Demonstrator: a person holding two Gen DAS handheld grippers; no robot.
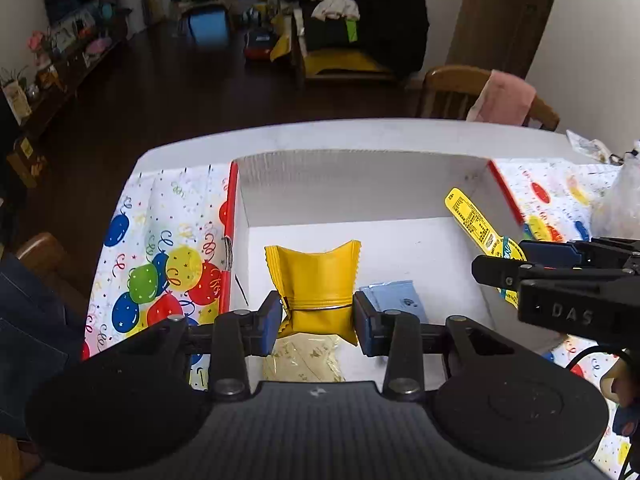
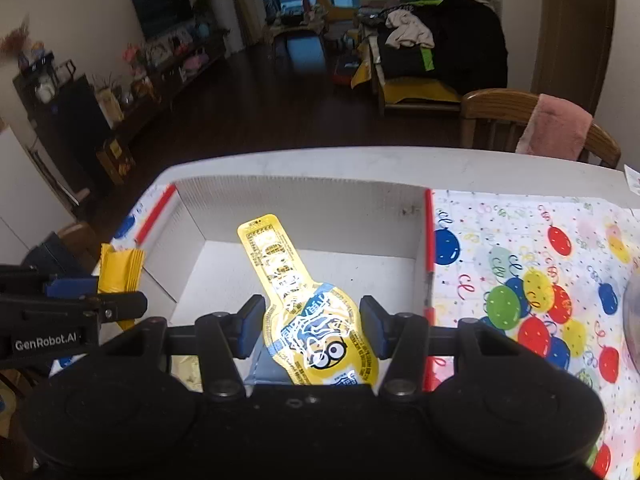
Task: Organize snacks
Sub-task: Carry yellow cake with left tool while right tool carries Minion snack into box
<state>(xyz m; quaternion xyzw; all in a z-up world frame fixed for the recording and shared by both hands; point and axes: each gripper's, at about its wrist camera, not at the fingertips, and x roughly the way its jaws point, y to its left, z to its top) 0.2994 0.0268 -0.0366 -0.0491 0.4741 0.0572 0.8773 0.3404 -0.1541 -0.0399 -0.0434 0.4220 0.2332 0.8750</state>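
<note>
My left gripper [image 1: 316, 318] is shut on a plain yellow snack pouch [image 1: 314, 280] and holds it over the open white box [image 1: 360, 184]. My right gripper [image 2: 312, 330] is shut on a long yellow snack packet with a cartoon face [image 2: 316, 320], also over the box. In the left wrist view that packet [image 1: 476, 226] and the right gripper [image 1: 532, 264] show at the right. In the right wrist view the yellow pouch [image 2: 118, 270] and left gripper [image 2: 80, 300] show at the left. A blue packet [image 1: 394, 298] and a pale yellow packet [image 1: 304, 358] lie on the box floor.
The box has red-edged side walls [image 1: 230, 236] and stands on a balloon-print tablecloth [image 2: 532, 280] on a white table [image 2: 360, 160]. A clear plastic bag [image 1: 620, 200] lies at the far right. A wooden chair with a pink cloth [image 2: 552, 128] stands behind the table.
</note>
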